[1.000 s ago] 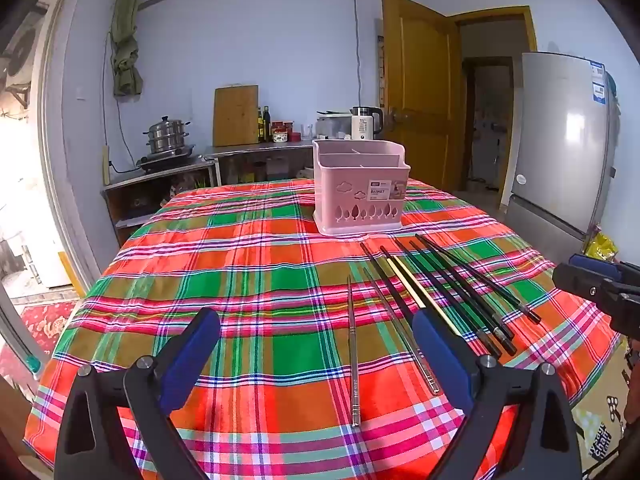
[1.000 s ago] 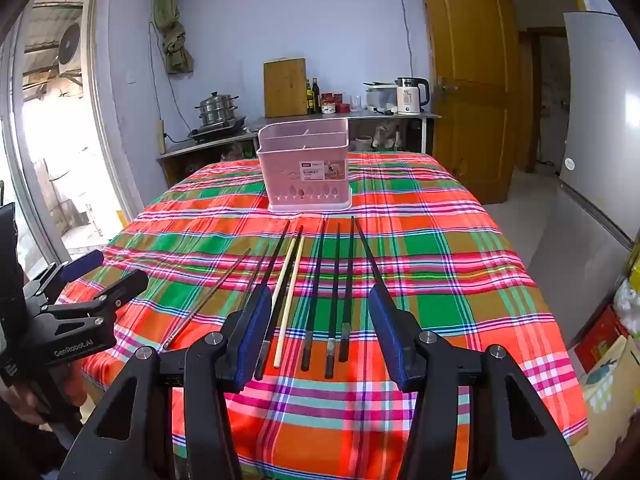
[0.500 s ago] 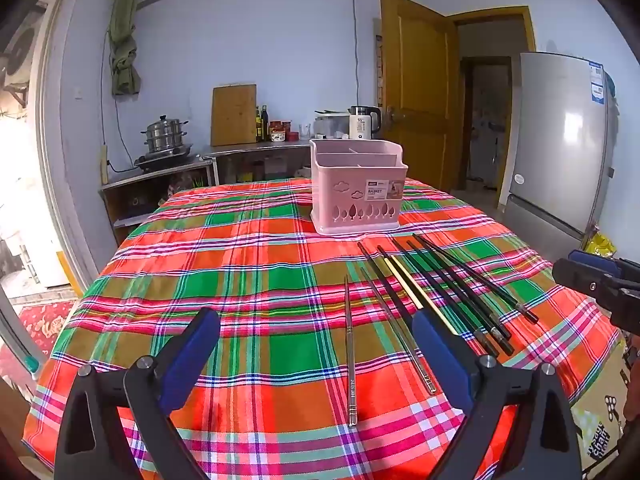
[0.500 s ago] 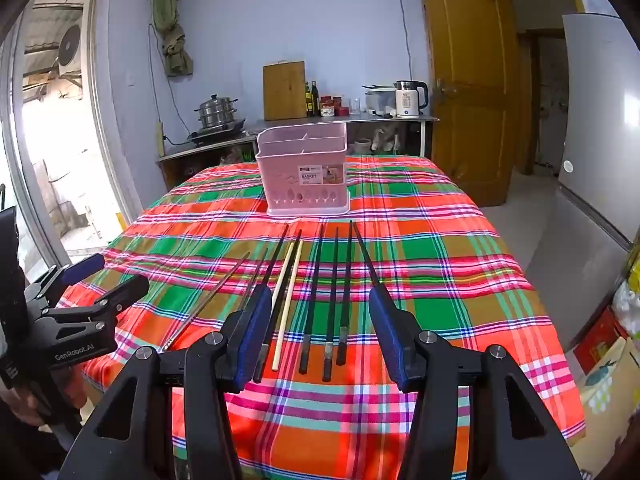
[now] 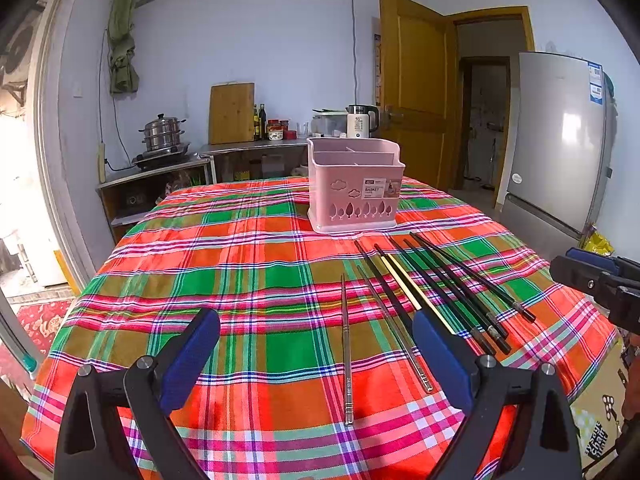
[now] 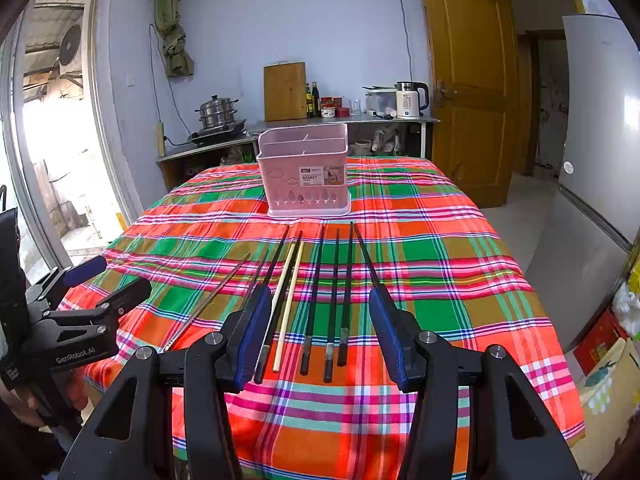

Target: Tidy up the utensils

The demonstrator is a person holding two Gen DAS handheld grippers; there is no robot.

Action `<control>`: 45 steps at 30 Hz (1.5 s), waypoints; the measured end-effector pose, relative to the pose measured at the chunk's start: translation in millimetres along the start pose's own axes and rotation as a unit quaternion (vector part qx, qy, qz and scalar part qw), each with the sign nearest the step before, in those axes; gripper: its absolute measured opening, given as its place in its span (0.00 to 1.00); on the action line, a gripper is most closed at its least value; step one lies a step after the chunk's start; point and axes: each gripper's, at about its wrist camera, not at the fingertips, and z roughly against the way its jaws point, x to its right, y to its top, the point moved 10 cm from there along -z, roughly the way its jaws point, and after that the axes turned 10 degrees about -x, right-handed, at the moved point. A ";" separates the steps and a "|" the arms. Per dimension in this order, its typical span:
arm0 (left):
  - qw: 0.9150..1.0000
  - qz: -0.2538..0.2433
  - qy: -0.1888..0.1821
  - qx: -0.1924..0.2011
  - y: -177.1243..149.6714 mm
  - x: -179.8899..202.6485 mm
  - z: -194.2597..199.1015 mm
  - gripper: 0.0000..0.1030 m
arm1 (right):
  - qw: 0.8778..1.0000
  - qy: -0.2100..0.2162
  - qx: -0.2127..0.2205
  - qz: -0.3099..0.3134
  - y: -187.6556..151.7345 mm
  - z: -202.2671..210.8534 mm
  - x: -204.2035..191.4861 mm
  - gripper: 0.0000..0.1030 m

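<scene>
Left wrist view: your left gripper (image 5: pixel 316 344) gapes wide, empty, above the slim steel chopstick (image 5: pixel 346 350), axis running toward the pink plastic divided basket (image 5: pixel 354 186).

Right wrist view: your right gripper (image 6: pixel 322 334), wide, empty, straddles the black chopsticks (image 6: pixel 332 300); it is nearer them.

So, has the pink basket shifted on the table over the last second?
No. The pink basket stands on the same plaid stripes of the tablecloth, just behind the tips of the chopsticks, as in the earlier pictures.

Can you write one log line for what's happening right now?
left gripper: open, empty | right gripper: open, empty | chopsticks: lying on plaid tablecloth | pink plastic utensil basket: looks empty
</scene>
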 end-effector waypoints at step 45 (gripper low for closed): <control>1.000 0.001 -0.004 -0.001 -0.8 0.8 3.5 0.95 | 1.000 -0.001 0.001 0.001 -0.8 -1.3 -1.5 0.50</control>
